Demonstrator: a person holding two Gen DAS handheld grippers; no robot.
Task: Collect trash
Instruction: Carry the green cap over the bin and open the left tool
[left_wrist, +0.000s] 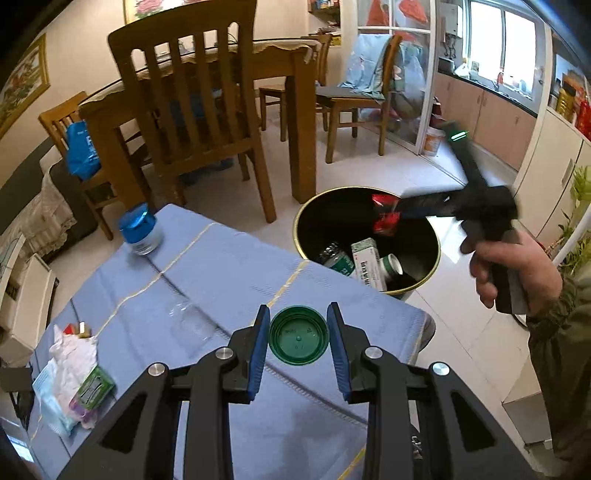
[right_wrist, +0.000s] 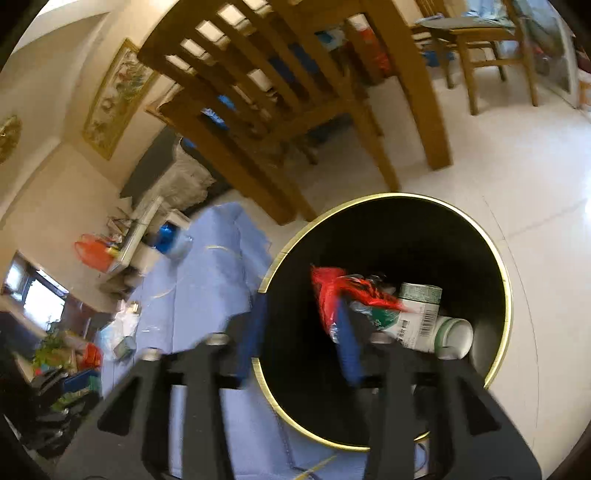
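Note:
My left gripper (left_wrist: 298, 334) is shut on a round green cap (left_wrist: 298, 338), its blue pads against the cap's two sides, above the blue-covered table (left_wrist: 221, 266). Beside the table's far corner, on the floor, stands a black bin with a gold rim (left_wrist: 300, 216) (right_wrist: 402, 195); inside lie a green-and-white box (left_wrist: 365, 262) and white bottles (right_wrist: 452, 336). Over the bin a hand (left_wrist: 517, 266) holds my right gripper (right_wrist: 301, 301) (left_wrist: 388, 216), jaws open. A crumpled red wrapper (right_wrist: 343, 290) (left_wrist: 386, 214) hangs against its right finger, blurred, with the other pad well clear of it.
On the table sit a jar with a blue lid (left_wrist: 140, 229), a clear plastic piece (left_wrist: 192, 321), and a heap of white tissue (left_wrist: 72, 350) with a green packet (left_wrist: 94, 387). Wooden chairs (left_wrist: 192, 92) and a dining table stand behind the bin.

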